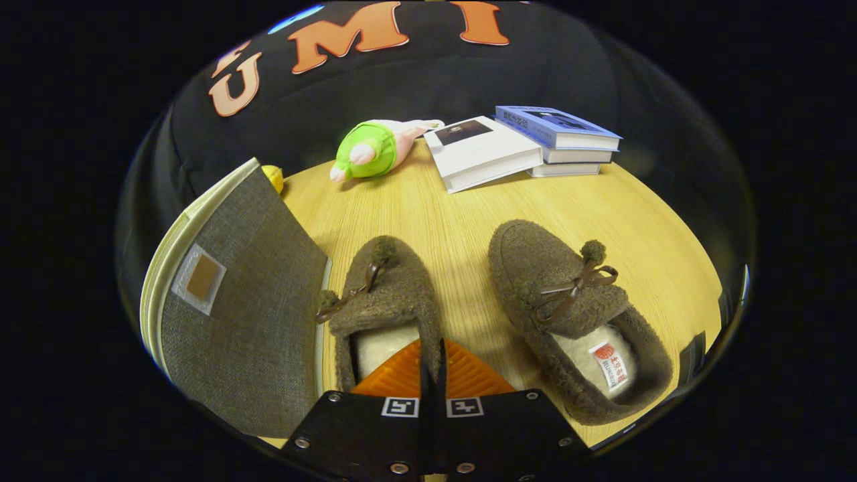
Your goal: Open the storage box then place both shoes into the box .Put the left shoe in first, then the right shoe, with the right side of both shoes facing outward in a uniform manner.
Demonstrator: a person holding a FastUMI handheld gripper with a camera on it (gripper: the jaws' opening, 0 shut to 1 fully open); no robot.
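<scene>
desk [469,214]: two shoes beside storage box [248,314]
gripper [434,365]: fingers pinched together — on left shoe [385,301] rim
risk: thin grip — shoe may slip

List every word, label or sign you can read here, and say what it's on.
Sewn label in the right slipper: print too small to read.
Blue book cover: blurred, unreadable.
White book cover: unreadable.
Square markers on the gripper: coded patterns, no words.
The gripper's fingers are closed together at the rim of the left slipper.
</scene>
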